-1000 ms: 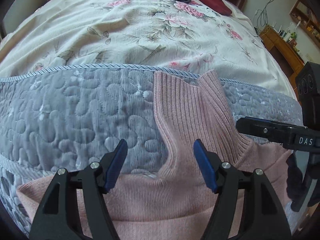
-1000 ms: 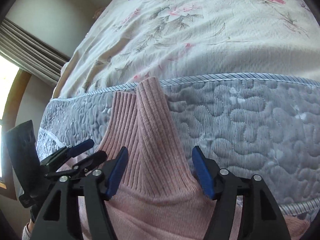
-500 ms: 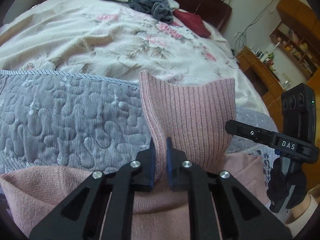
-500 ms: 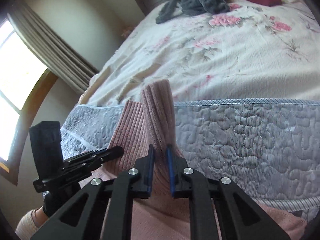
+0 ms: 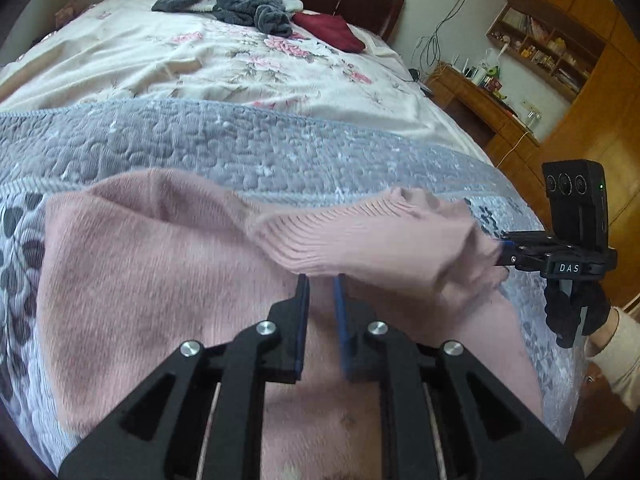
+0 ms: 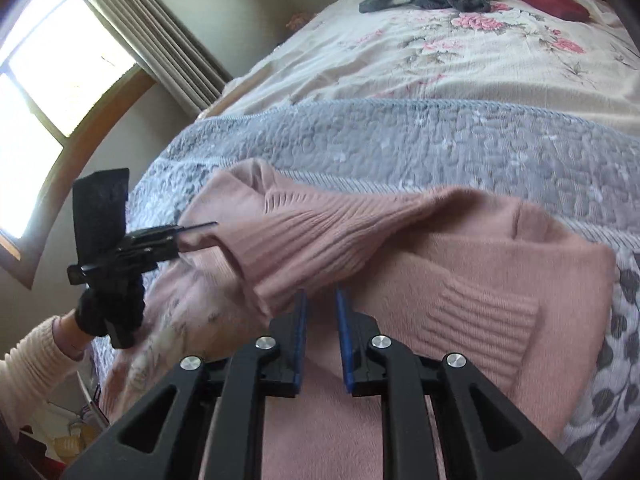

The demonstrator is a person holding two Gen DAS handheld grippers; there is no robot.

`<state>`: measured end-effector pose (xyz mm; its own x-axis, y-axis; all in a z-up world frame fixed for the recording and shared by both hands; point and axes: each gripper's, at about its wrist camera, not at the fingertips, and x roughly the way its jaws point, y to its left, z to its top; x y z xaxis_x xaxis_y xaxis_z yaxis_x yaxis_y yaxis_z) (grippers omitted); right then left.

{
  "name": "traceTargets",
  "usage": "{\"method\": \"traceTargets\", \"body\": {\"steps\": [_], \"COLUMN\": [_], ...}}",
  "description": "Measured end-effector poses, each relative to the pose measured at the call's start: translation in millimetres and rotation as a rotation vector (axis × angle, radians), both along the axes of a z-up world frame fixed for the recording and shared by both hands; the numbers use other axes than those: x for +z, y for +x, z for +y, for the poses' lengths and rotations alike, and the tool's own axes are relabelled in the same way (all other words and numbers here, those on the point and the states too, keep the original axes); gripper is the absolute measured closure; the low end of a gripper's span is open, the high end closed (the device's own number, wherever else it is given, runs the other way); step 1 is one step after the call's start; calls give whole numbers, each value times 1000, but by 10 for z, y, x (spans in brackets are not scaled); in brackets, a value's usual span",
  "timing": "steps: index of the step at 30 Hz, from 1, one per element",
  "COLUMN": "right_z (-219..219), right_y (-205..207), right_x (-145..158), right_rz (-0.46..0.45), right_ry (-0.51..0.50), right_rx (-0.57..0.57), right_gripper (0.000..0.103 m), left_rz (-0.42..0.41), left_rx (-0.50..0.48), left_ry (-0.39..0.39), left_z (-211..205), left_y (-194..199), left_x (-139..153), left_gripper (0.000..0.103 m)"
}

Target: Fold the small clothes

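The bed [image 5: 208, 60] carries a grey quilted runner [image 5: 200, 140], pink sweater [image 5: 160, 280], grey towel [image 5: 240, 4] and red cloth [image 5: 332, 30]

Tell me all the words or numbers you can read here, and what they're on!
"DAS": white letters on the black right claw, seen from the left wrist camera.
The items on the wooden shelves are too small and blurred to read.
No other readable text in either view.

Soft daylight, brightest at the blown-out window [image 6: 44, 92] far left in the right wrist view, even light across the bed [image 5: 224, 68], faint shadows, motion blur on the pink sweater [image 5: 160, 264], strong fisheye curving, dark rounded corners
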<state>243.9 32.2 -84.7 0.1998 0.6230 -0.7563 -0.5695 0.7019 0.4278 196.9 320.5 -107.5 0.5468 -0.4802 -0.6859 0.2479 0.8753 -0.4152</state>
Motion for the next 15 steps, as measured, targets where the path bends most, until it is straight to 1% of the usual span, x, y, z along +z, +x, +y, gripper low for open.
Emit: {"method": "traceTargets", "body": {"steps": [1, 3, 4, 5, 6, 7, 8, 10, 12, 14, 15], "right_z": [-38, -127, -172, -210, -234, -243, -219, -118, 19, 115, 139], "right_y": [-53, -130, -147, -135, -131, -138, -113, -50, 7, 68, 93], "right_x": [-32, -67, -65, -66, -70, -73, -75, -120, -208, -317, -383], "right_rz": [18, 61, 89, 118, 143, 165, 182, 218, 252, 277, 300], "right_ry": [-9, -13, 7, 35, 64, 90, 111, 97, 71, 11, 5], "right_rx": [-1, -21, -39, -59, -80, -99, -110, -137, -149, -181, -188], "right_gripper": [85, 84, 78, 74, 66, 60, 59, 55, 55, 54, 56], "left_rz": [15, 46, 59, 75, 88, 96, 113, 173, 236, 292, 319], "left_rx": [5, 25, 45, 61, 72, 73, 71, 66, 49, 53, 57], "left_ry": [-5, -44, -73, -106, -143, -178, -202, -212, -228, -235, -233], "left_z": [54, 193, 260, 314, 343, 344, 311, 175, 6, -113, -157], "left_y": [-50, -186, -225, -241, -257, -256, -224, -130, -33, 55, 97], "left_x": [-26, -44, -30, -22, -7, 5, 8, -37, -133, -273, -344], "left_gripper": [88, 77, 66, 55, 53, 51, 45, 44, 42, 47, 53]}}
